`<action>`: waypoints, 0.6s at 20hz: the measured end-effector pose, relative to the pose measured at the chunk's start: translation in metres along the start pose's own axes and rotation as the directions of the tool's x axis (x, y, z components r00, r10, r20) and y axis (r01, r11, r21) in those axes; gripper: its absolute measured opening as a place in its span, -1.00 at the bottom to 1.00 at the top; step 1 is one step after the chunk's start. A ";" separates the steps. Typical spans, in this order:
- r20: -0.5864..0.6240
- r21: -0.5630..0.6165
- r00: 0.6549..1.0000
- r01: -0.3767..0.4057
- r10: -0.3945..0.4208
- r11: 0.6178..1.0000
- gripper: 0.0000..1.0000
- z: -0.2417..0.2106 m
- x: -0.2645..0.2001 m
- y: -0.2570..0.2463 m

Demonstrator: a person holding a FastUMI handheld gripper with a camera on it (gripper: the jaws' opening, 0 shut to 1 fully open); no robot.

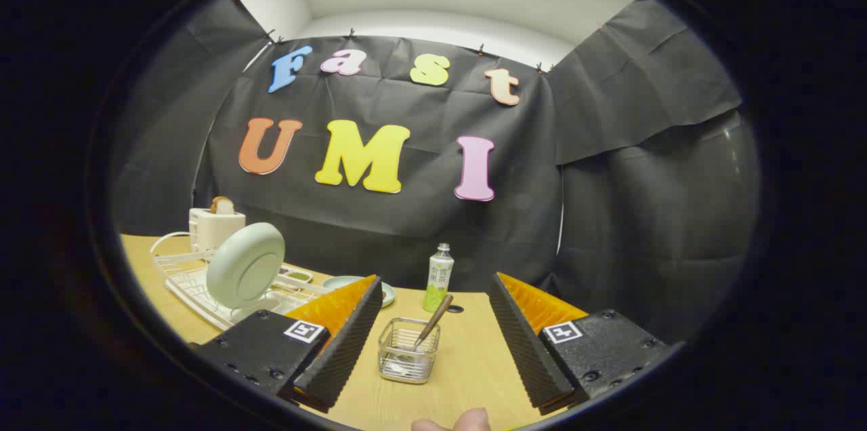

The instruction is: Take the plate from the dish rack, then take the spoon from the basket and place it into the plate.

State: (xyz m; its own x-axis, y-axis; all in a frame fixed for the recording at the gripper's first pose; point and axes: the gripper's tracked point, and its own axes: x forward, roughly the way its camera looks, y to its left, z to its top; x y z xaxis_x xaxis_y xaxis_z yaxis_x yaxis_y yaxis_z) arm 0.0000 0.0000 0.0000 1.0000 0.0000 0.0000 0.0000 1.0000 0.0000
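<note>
The hand-held gripper [433,343] hovers above the tabletop [467,363] with its fingers spread wide and nothing between them. The plate [245,265] stands on edge in the white dish rack [196,282], off to the side beyond the left finger, so the first step of the task looks not yet done. The spoon [432,321] leans in the small wire basket [408,350], which sits on the tabletop just ahead of the fingers and between them, its handle pointing up toward a green bottle [439,278] farther back. Behind the rack stands a toaster [215,228] with a slice of bread in it, and a shallow dish [387,292] peeks out past the left finger. A fingertip [467,421] shows at the near edge. Judging by this, the whole task is left: the plate must come out, then the spoon goes onto it.
</note>
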 end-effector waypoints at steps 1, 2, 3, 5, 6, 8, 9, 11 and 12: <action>0.008 -0.015 1.000 0.000 0.001 1.000 1.00 0.003 -0.001 0.000; 0.019 -0.021 1.000 0.004 -0.004 1.000 1.00 0.006 -0.002 -0.003; 0.026 -0.016 1.000 0.009 -0.009 1.000 1.00 0.007 -0.004 -0.005; 0.015 0.003 1.000 0.012 -0.012 1.000 1.00 0.002 -0.009 -0.004; 0.007 0.007 1.000 0.014 -0.014 1.000 1.00 -0.001 -0.013 -0.003; 0.000 0.014 1.000 0.027 -0.027 1.000 1.00 -0.001 -0.021 -0.003; -0.004 0.020 0.999 0.036 -0.036 0.999 1.00 -0.001 -0.026 -0.002; -0.005 0.043 0.999 0.047 -0.047 0.998 1.00 0.001 -0.034 0.003; -0.006 0.056 0.999 0.047 -0.047 0.997 1.00 0.001 -0.038 0.008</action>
State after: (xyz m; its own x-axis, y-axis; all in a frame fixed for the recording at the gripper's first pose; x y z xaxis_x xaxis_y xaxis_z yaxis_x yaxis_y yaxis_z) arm -0.0376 0.0077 0.0013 0.9989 -0.0466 -0.0062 0.0469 0.9973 0.0564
